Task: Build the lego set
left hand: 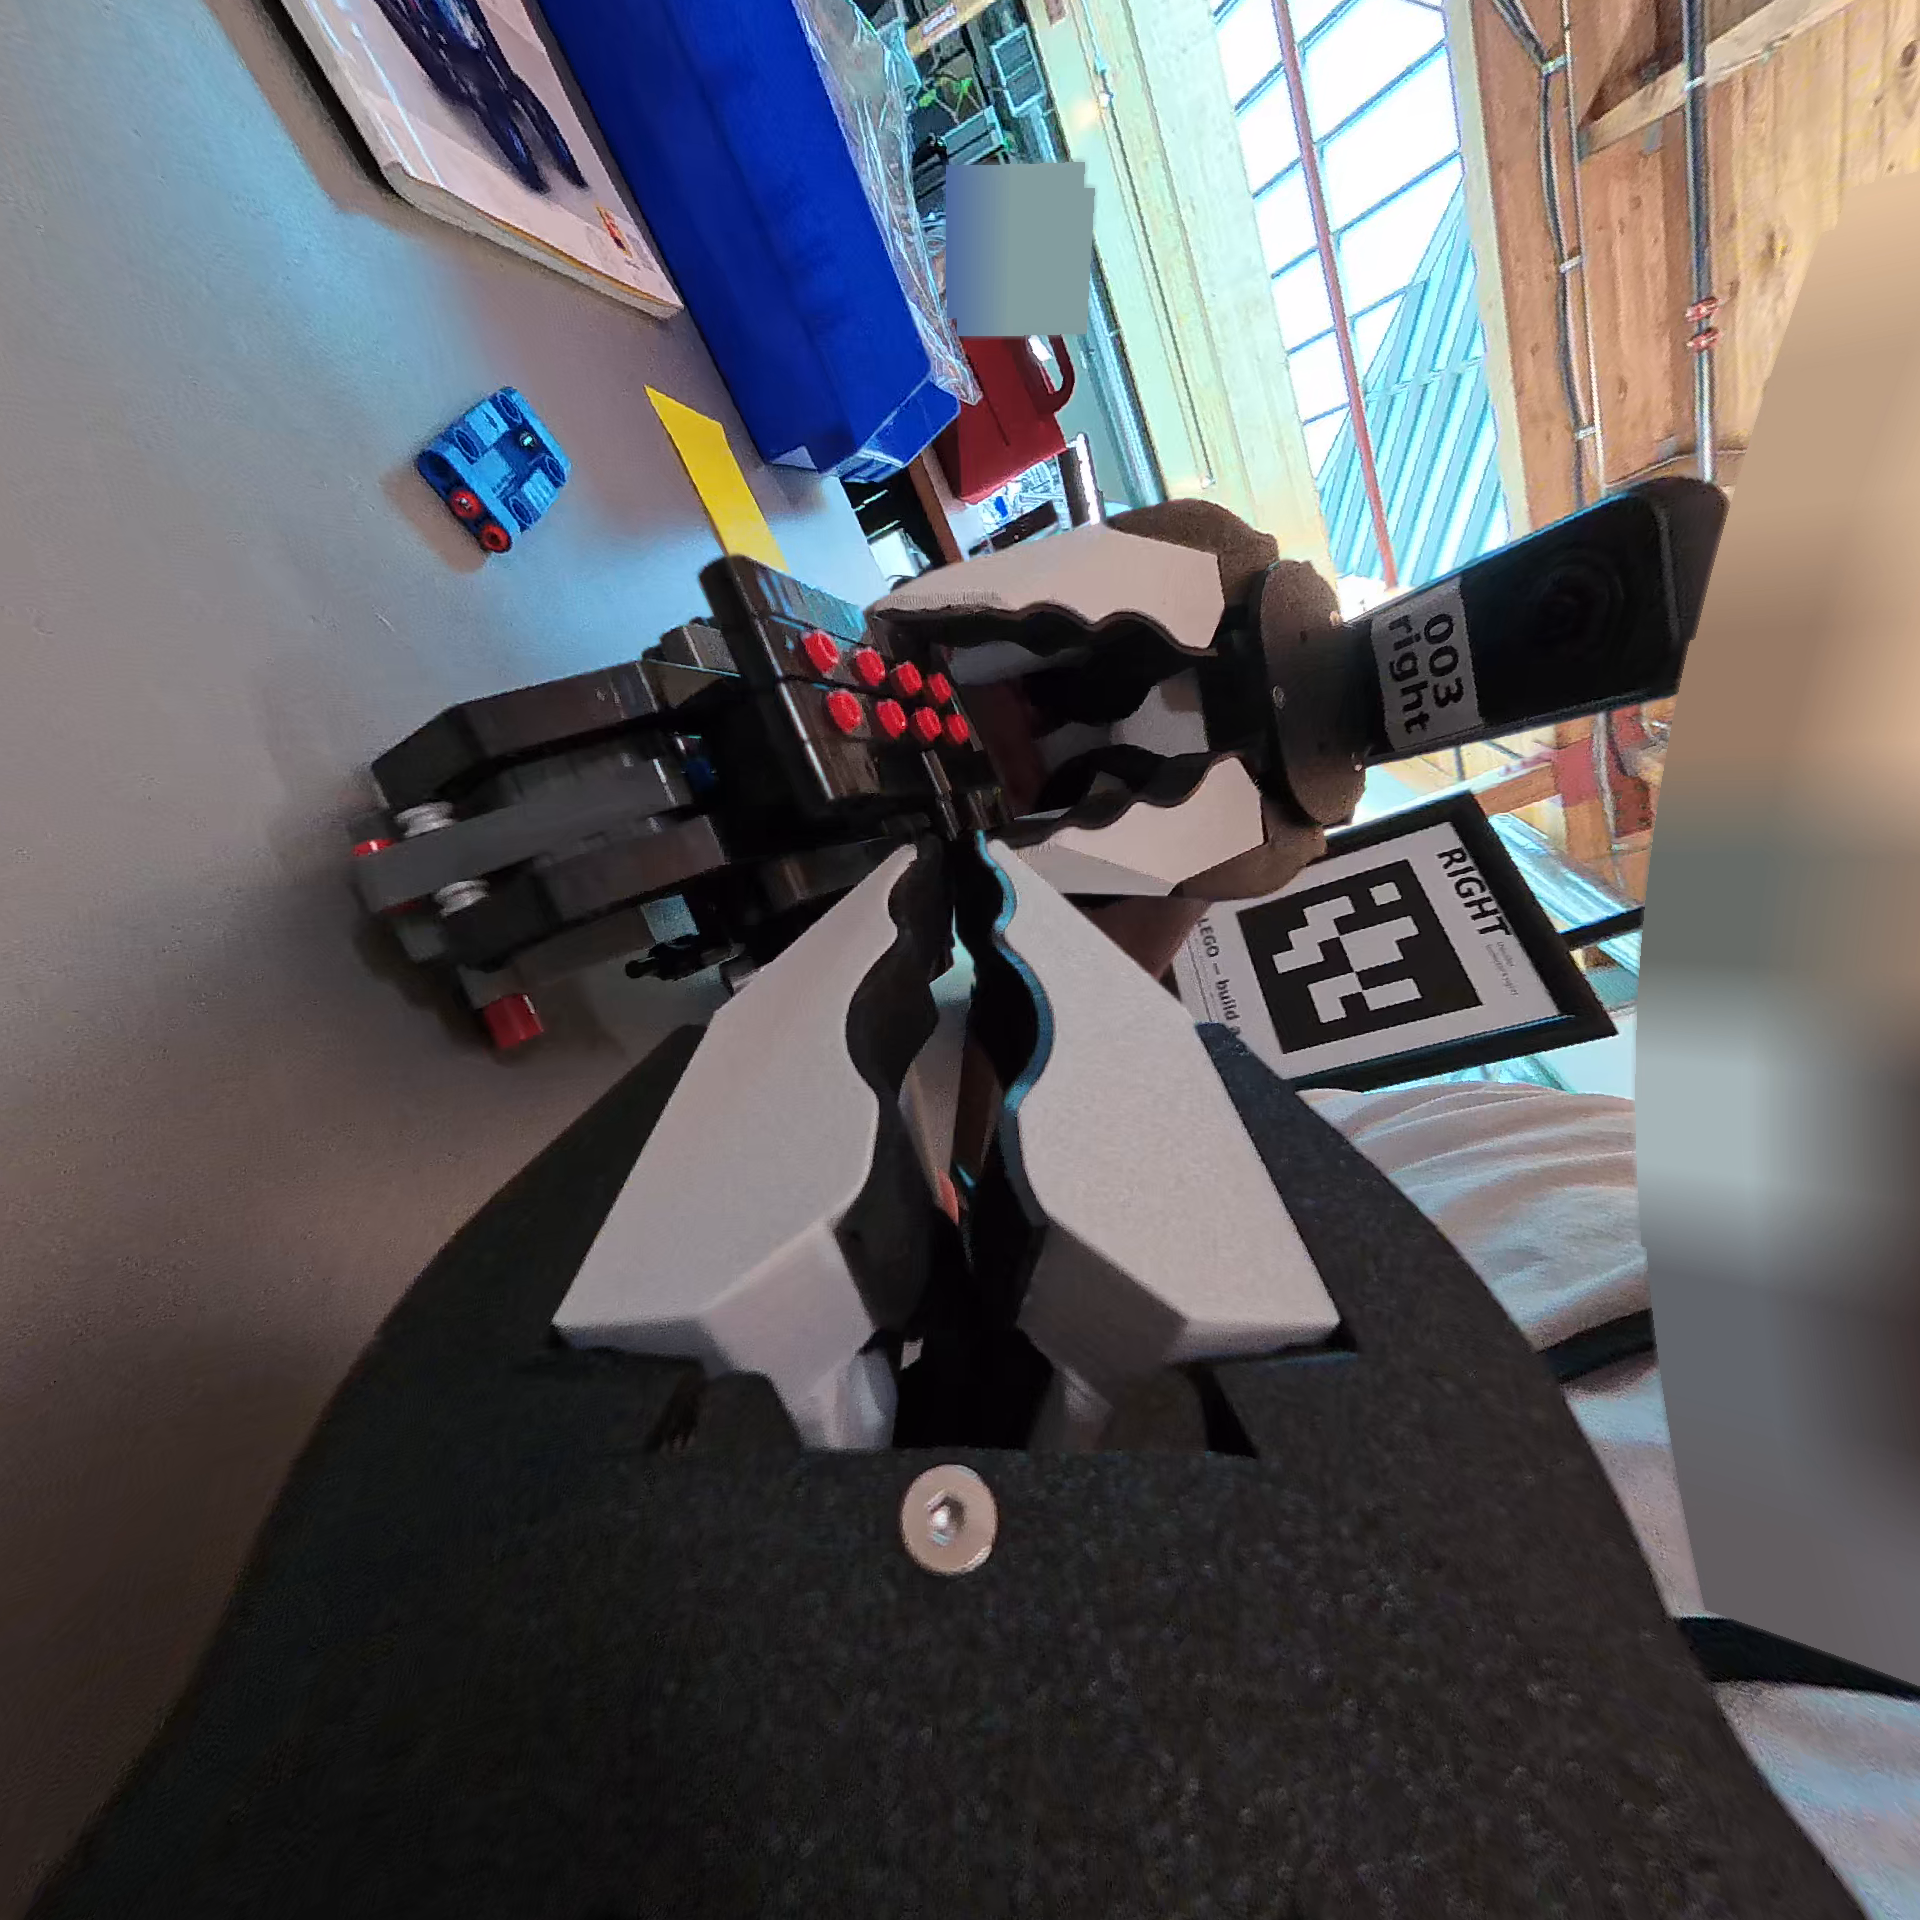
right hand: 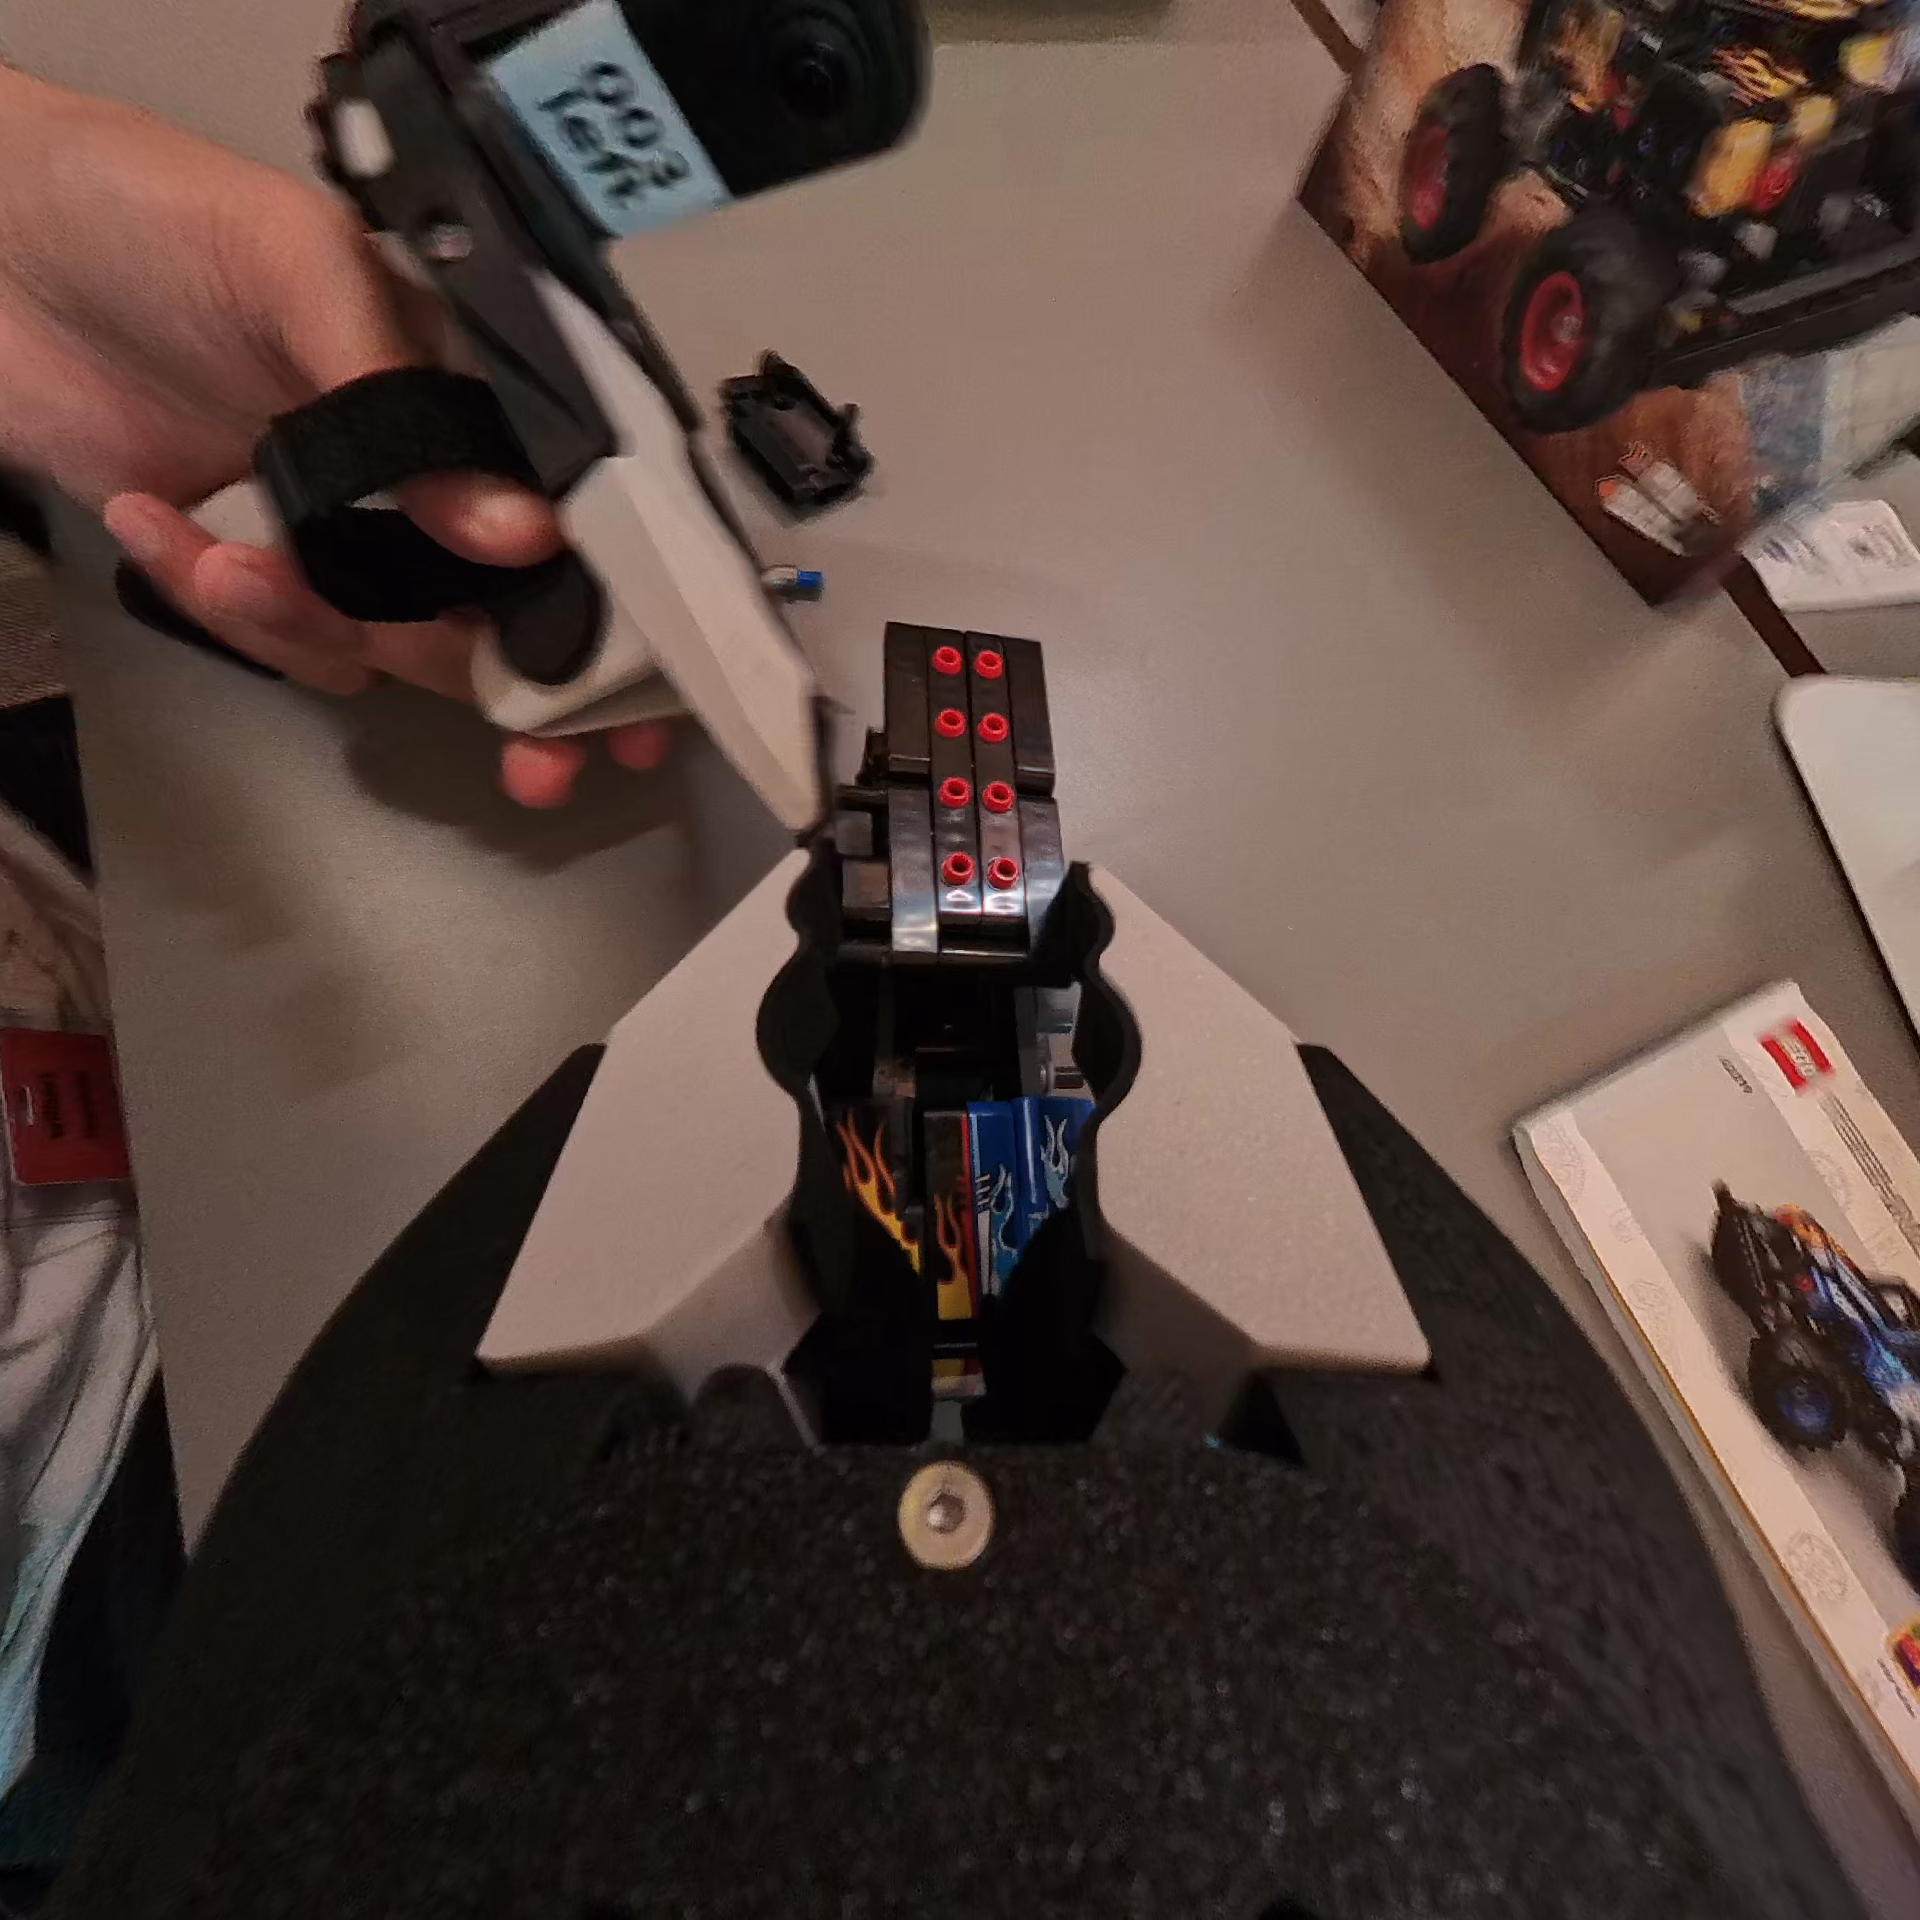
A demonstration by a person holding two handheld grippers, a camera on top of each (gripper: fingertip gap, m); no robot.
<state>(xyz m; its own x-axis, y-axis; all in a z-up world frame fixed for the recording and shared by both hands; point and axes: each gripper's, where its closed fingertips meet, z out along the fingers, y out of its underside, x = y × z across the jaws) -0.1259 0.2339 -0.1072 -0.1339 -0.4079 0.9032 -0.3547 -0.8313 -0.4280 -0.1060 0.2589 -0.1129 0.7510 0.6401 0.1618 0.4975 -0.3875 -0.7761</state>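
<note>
A black and grey brick model with two rows of red studs and flame stickers is held over the grey table. My right gripper is shut on the model's body, one finger on each side. My left gripper has its jaws closed together, with the tips pinching a black part on the model's side. In the right wrist view the left gripper comes in from the upper left, held by a hand. The right gripper also shows in the left wrist view, clamped around the model's end.
A small blue brick assembly, a yellow piece, a blue bin and a booklet lie on the table. In the right wrist view I see a small black part, a blue-tipped pin, a toy box and an instruction booklet.
</note>
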